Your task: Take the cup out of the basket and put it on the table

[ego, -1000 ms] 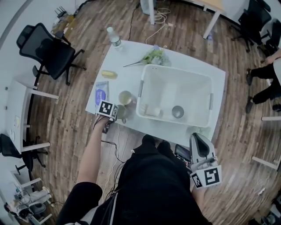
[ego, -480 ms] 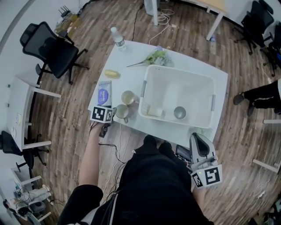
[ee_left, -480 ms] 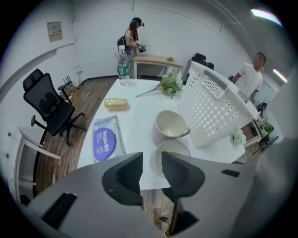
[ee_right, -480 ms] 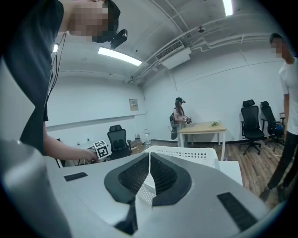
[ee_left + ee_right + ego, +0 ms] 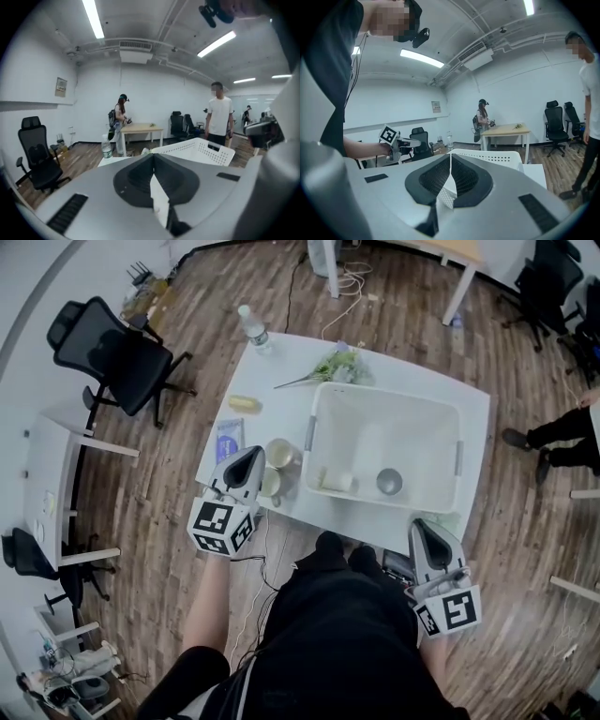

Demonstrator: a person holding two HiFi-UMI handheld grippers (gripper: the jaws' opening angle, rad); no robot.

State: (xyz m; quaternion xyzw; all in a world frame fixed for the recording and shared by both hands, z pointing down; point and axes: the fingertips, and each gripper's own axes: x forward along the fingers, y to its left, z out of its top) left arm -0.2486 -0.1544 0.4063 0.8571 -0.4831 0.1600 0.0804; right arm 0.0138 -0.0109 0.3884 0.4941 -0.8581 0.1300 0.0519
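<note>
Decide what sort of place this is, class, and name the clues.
Probably an office or lab workroom: black swivel chairs, a white work table on wood flooring, and ceiling strip lights.

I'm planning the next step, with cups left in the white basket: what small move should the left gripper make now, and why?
Probably swing the left gripper rightwards over the rim of the white plastic basket, toward the pale cup near its left wall. Its jaws have just closed with nothing between them, it hangs near two cups on the white table, and that cup lies nearest.
</note>
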